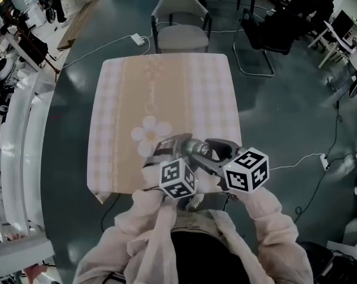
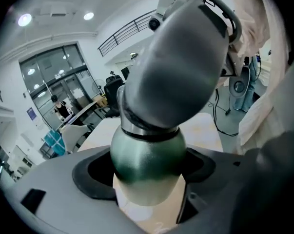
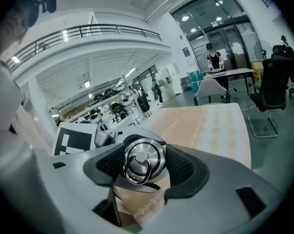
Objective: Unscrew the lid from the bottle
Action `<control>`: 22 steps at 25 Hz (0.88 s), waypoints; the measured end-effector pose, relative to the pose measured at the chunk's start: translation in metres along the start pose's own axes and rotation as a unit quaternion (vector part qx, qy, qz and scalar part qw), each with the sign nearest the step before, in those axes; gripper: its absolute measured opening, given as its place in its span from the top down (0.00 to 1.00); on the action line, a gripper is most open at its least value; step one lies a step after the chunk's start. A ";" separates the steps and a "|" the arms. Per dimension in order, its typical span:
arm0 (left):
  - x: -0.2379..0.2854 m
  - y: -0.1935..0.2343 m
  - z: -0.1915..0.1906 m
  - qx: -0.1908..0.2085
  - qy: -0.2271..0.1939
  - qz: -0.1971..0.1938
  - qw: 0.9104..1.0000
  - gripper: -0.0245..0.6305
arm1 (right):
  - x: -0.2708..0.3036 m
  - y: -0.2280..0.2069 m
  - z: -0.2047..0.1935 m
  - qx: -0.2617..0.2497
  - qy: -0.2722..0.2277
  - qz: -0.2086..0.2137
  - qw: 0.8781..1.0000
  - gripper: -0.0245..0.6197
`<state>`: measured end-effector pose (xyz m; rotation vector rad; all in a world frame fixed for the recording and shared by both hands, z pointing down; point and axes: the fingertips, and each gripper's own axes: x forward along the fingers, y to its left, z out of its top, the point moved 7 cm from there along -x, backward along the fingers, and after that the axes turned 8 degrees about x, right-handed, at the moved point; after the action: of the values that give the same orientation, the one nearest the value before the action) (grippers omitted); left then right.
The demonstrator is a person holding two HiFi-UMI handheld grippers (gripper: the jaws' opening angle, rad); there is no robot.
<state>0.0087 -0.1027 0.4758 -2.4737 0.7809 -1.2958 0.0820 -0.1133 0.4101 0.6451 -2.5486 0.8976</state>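
Holding the bottle (image 2: 146, 155) just above the table's (image 1: 166, 87) near edge, we clamp its rounded base in the left gripper (image 2: 147, 179) so it cannot spin. Our right gripper (image 3: 143, 165) sits pinched on the ringed lid (image 3: 151, 152), seemingly placed to twist it.

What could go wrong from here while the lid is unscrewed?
The left gripper holds the bottle only by its rounded green bottom, so it may turn or slip when the lid is twisted.
The lid sits between the right gripper's jaws, but firm contact is unclear; they may slide on its smooth metal.
The bottle is in the air by the table's near edge; dropped, it might roll off.
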 end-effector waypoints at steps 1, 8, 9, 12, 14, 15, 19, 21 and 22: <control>0.001 -0.002 0.000 0.000 -0.004 -0.006 1.000 0.38 | 0.001 0.000 0.000 -0.011 0.013 0.004 1.000 0.54; 0.000 -0.003 0.003 0.008 -0.015 -0.028 0.999 0.38 | 0.002 0.000 0.006 -0.058 0.084 0.042 0.994 0.54; 0.000 -0.003 0.003 0.008 -0.017 -0.032 0.999 0.38 | 0.002 0.000 0.007 -0.065 0.091 0.046 0.993 0.54; -0.001 -0.004 0.005 0.004 -0.027 -0.051 0.998 0.38 | 0.000 0.002 0.009 -0.097 0.111 0.057 0.987 0.54; 0.000 -0.006 0.005 0.011 -0.032 -0.069 0.997 0.38 | 0.001 0.006 0.009 -0.142 0.135 0.066 0.978 0.54; 0.000 -0.007 0.005 0.018 -0.035 -0.082 0.996 0.38 | 0.002 0.009 0.008 -0.179 0.153 0.073 0.969 0.54; -0.001 -0.020 0.007 0.055 -0.050 -0.132 0.988 0.38 | -0.001 0.026 -0.004 -0.368 0.226 0.121 0.894 0.54; -0.001 -0.023 0.008 0.053 -0.055 -0.137 0.988 0.38 | -0.003 0.026 -0.008 -0.407 0.233 0.144 0.871 0.53; -0.001 -0.024 0.008 0.048 -0.056 -0.134 0.988 0.38 | -0.004 0.025 -0.008 -0.415 0.229 0.152 0.867 0.53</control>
<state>0.0232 -0.0826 0.4810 -2.6132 0.3577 -1.2295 0.0735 -0.0894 0.4015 -0.2194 -2.2865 -0.0474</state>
